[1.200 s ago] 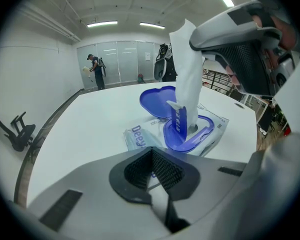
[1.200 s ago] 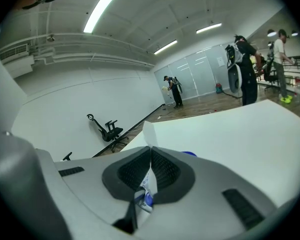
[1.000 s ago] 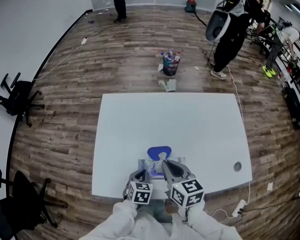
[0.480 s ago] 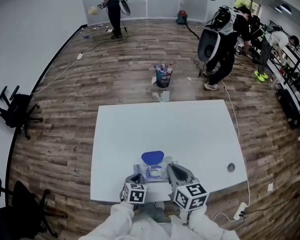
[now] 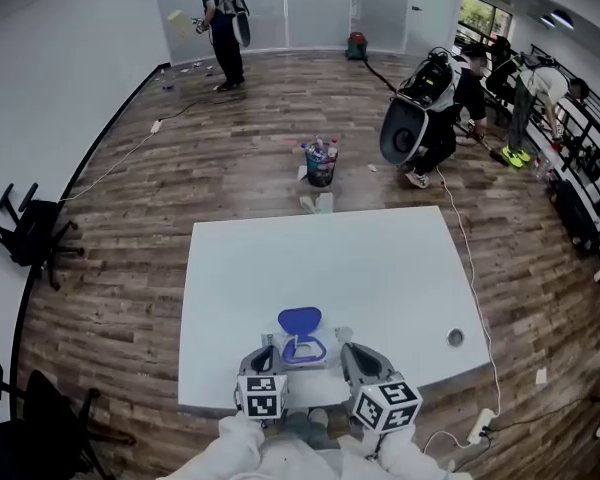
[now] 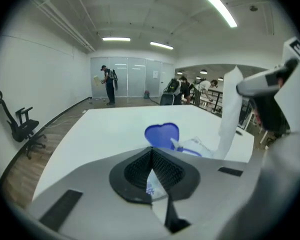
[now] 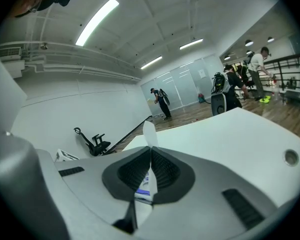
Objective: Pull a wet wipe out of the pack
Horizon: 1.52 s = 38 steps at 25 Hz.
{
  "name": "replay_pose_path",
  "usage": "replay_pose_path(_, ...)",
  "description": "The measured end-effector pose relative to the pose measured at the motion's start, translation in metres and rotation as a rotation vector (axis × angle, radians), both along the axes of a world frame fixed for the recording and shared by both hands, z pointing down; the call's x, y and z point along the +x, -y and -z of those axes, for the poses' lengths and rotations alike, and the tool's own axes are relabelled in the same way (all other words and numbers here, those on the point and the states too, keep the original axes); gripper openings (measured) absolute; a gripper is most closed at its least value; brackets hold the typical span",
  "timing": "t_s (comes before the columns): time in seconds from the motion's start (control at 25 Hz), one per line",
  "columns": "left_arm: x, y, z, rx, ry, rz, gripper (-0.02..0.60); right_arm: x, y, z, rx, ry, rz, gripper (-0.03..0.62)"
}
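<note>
Currently: left gripper [image 6: 151, 154] jaws clamped on pack [image 6: 196, 147] near edge, likely anchoring it against lift. Right gripper [image 7: 150, 151], up-right of left, pinches wipe [image 7: 149, 132]; sheet stretched upward from pack.

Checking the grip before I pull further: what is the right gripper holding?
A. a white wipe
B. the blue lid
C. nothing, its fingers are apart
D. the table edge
A: in the right gripper view the right gripper is shut on a white wipe whose tip pokes up past its fingers, while the left gripper is shut on the pack.
</note>
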<state>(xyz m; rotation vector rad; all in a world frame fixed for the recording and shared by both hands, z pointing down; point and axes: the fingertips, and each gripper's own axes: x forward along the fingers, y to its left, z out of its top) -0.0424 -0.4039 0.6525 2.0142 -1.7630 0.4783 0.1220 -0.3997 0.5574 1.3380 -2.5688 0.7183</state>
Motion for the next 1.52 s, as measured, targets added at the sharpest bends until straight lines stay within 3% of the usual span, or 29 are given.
replay_pose_path(0.2,0.016,0.0,0.069,0.17,-0.092,0.008,0.009,0.01,0.0,-0.011,0.014,-0.018,-0.043,0.015)
replay_pose_path(0.36,0.037,-0.009,0.095,0.237,-0.158,-0.002,0.009,0.022,-0.006,-0.016,0.01,0.012,-0.082,0.015)
replay_pose_path(0.6,0.061,-0.01,0.103,0.256,-0.155,-0.079,0.011,0.021,-0.009,-0.015,0.04,-0.02,-0.089,0.015)
replay_pose_path(0.72,0.064,-0.009,0.113,0.289,-0.118,-0.101,0.011,0.018,-0.01,-0.012,0.052,-0.026,-0.089,0.015)
replay_pose_path(0.96,0.072,-0.008,0.116,0.275,-0.16,-0.113,0.009,0.021,-0.011,-0.007,0.076,-0.033,-0.084,0.014)
replay_pose_path(1.52,0.076,-0.002,0.124,0.306,-0.129,-0.147,0.009,0.025,-0.003,0.0,0.092,-0.035,-0.104,0.014)
